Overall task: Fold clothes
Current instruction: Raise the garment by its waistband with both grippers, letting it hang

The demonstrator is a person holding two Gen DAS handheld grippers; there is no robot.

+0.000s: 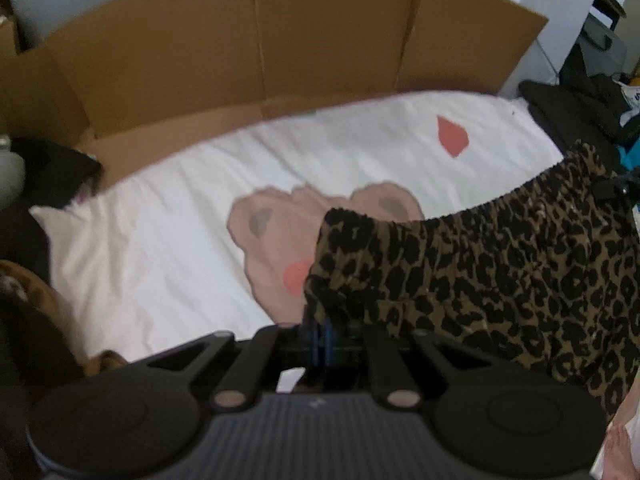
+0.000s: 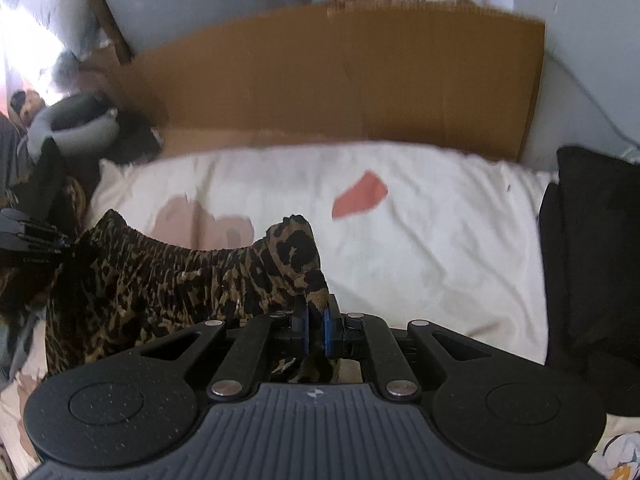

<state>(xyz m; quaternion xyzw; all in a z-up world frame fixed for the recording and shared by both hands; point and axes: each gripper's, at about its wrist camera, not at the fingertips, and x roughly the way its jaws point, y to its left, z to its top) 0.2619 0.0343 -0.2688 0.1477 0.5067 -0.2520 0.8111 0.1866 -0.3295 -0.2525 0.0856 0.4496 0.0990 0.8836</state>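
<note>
Tongs, left (image 1: 320, 332) and right (image 2: 316, 320), are both gripping the leopard-print garment's (image 1: 500, 264) waistband, lifting it; next, laying it flat on the bed (image 1: 168, 216).

Soft, even daylight across both views, no hard shadows on the white bedding (image 1: 168, 216). Far left in the right wrist view, a window area (image 2: 28, 40) blows out to pure glare. Everything is motion-smeared: the cardboard (image 2: 340, 72) edges and bedding prints look soft. Fisheye bending curves the far edges, and dark vignette fills the corners.
</note>
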